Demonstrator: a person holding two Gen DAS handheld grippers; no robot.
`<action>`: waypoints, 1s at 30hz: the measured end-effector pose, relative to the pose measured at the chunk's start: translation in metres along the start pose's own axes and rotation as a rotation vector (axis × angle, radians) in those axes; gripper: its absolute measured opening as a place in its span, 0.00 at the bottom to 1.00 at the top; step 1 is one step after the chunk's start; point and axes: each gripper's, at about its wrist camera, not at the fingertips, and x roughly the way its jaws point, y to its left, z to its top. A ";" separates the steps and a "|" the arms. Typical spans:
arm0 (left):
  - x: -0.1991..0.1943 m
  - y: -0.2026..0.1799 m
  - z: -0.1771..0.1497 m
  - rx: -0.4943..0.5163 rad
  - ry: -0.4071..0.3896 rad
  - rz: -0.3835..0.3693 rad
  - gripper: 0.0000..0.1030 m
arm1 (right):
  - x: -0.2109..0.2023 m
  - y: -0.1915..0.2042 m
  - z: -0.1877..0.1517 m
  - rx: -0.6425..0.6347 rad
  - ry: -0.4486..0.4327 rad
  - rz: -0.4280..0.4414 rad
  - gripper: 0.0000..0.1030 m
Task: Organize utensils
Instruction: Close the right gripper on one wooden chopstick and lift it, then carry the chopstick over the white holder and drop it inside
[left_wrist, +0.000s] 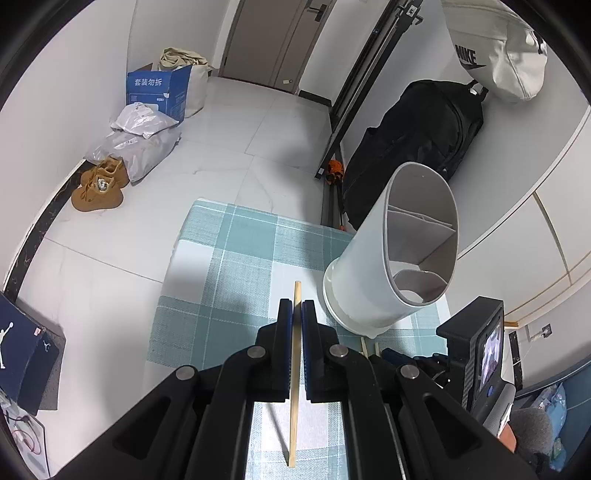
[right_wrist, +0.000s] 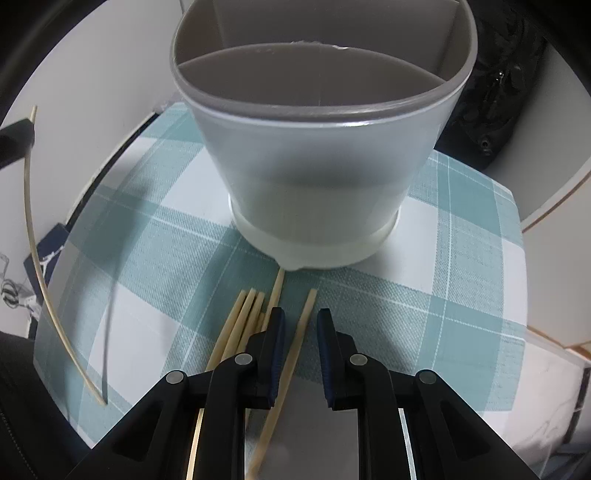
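In the left wrist view, a thin, pale wooden chopstick (left_wrist: 295, 369) is clamped between the closed jaws of the left gripper (left_wrist: 297, 306), its long axis running along the fingers, its tip poking out above the checked tablecloth (left_wrist: 229, 258). The grey divided holder (left_wrist: 373, 266) is seen just right, its compartments visible. In the right wrist view, the right gripper (right_wrist: 299, 321) stands narrowly parted around a single chopstick (right_wrist: 295, 354), untouched by the right pad; loose chopsticks (right_wrist: 240, 325) lie beside it, pointing toward the holder's base.
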 end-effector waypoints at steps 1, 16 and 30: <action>0.000 -0.001 0.000 0.004 0.000 0.000 0.01 | -0.002 -0.001 0.000 0.005 -0.005 0.008 0.06; -0.019 -0.031 -0.006 0.105 -0.067 -0.051 0.01 | -0.082 -0.032 -0.031 0.182 -0.289 0.212 0.04; -0.050 -0.074 -0.013 0.246 -0.105 -0.041 0.01 | -0.142 -0.085 -0.052 0.249 -0.494 0.291 0.04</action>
